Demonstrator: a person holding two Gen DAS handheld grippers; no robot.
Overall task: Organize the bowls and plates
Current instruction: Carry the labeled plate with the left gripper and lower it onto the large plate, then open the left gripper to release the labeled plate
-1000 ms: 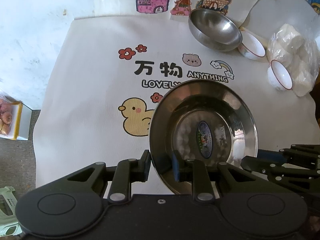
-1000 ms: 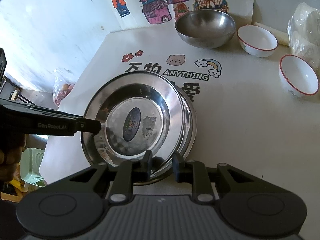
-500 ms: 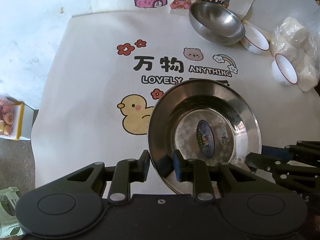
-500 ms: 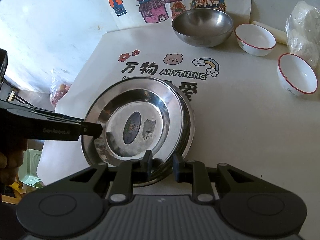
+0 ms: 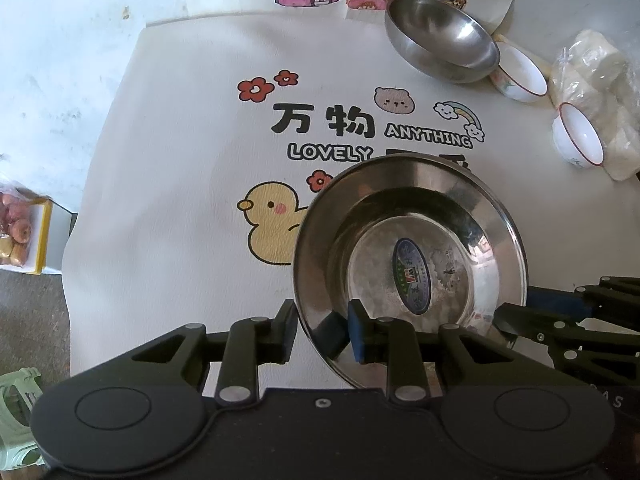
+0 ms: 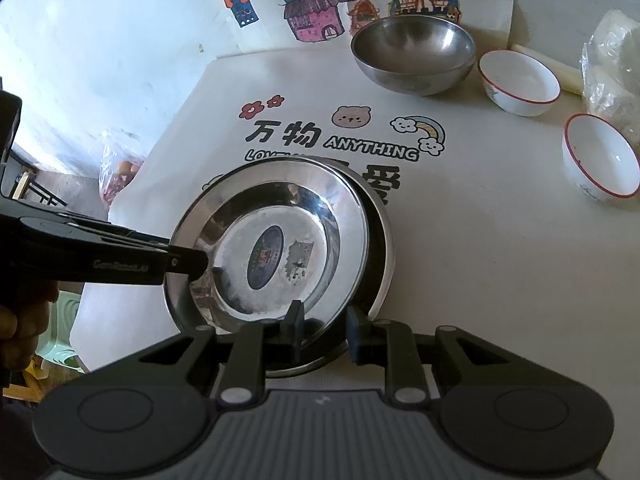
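Observation:
A steel plate (image 5: pixel 408 256) with a blue sticker is held tilted above a second steel plate (image 6: pixel 380 248) lying on the printed cloth. My left gripper (image 5: pixel 322 330) is shut on the top plate's near-left rim. My right gripper (image 6: pixel 324 330) is shut on the rim of the plate at its near edge; it also shows in the left wrist view (image 5: pixel 520 312). A large steel bowl (image 6: pixel 414 52) stands at the back. Two white red-rimmed bowls, one (image 6: pixel 520 82) beside the steel bowl and one (image 6: pixel 602 156) nearer, stand at the right.
A clear bag of white items (image 5: pixel 596 92) lies at the far right by the bowls. The cloth's left edge (image 5: pixel 92 184) drops to the floor, where a box of fruit (image 5: pixel 20 232) and a green stool (image 5: pixel 16 392) stand. Drawings of houses (image 6: pixel 312 4) lie at the back.
Both grippers and the top plate have drawn back a little toward the near edge. The plate's rim sits deeper between the left jaws. Both grips are unchanged.

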